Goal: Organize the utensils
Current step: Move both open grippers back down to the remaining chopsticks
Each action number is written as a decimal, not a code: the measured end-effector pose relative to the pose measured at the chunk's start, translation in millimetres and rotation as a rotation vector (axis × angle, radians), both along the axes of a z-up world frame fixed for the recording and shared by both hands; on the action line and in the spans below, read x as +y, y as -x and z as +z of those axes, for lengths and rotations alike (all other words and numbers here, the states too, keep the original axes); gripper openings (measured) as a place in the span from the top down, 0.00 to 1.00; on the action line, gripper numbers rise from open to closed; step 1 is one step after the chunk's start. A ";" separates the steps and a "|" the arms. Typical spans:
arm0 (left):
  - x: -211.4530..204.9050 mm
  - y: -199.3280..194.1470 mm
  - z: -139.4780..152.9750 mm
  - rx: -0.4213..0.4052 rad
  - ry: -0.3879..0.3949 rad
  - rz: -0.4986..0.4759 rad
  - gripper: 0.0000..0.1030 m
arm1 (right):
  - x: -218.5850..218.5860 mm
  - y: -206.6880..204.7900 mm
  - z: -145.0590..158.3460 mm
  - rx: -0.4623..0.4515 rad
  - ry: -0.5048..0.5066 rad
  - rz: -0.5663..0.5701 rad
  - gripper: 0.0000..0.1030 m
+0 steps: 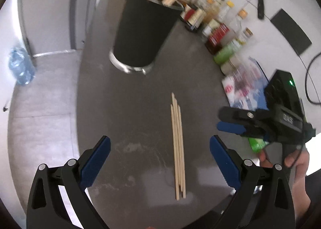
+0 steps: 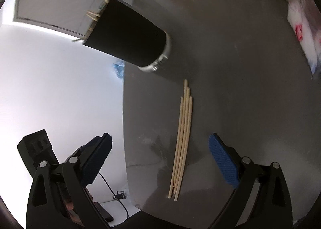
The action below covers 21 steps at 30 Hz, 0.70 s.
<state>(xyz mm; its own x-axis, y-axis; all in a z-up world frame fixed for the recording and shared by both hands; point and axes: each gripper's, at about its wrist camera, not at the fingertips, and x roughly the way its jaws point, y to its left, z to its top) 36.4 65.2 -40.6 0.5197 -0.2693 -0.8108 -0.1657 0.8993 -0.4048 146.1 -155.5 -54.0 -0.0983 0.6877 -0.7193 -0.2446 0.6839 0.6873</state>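
Inspecting both wrist views: four or so wooden chopsticks (image 1: 178, 146) lie side by side on the grey counter (image 1: 128, 108), tips pointing toward the black holder (image 1: 143, 34), which stands well apart from them near the far end and already has several sticks in it.

Left gripper (image 1: 160, 160): jaws wide apart, nothing held, hovering over the near half of the bundle with the sticks between the blue pads (image 1: 96, 160) but touching neither.

Right gripper (image 2: 159, 160): likewise wide open and empty, straddling the same bundle in its own view. In the left view it appears at the right edge, just beside the bundle; there the jaws look closer together, though blur and angle make that reading unreliable.

Risks noted:
- Both tools are converging on one bundle; closing together would likely knock pads or scatter the sticks.
- The sticks are thin, round and loose, so a pinch across them may roll one out or lift only some.
- A grip near one end would probably let the far ends droop and fan, making entry into the holder awkward.
- The holder is tall and narrow-based; a stick striking its rim could tip it.
- Bottles (image 1: 226, 14) crowd the right side of the counter, and a wide swing could catch them
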 end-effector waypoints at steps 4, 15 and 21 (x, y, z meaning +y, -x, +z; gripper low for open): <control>-7.1 -3.6 -14.2 0.047 0.016 -0.066 0.08 | 6.0 0.2 -11.7 0.029 0.071 -0.010 0.25; -7.1 1.8 -37.1 0.097 -0.012 -0.156 0.08 | 31.8 6.7 -36.4 0.068 0.263 0.017 0.74; 2.3 9.3 -40.8 0.085 0.002 -0.157 0.08 | 43.5 7.2 -35.4 0.046 0.325 0.031 0.85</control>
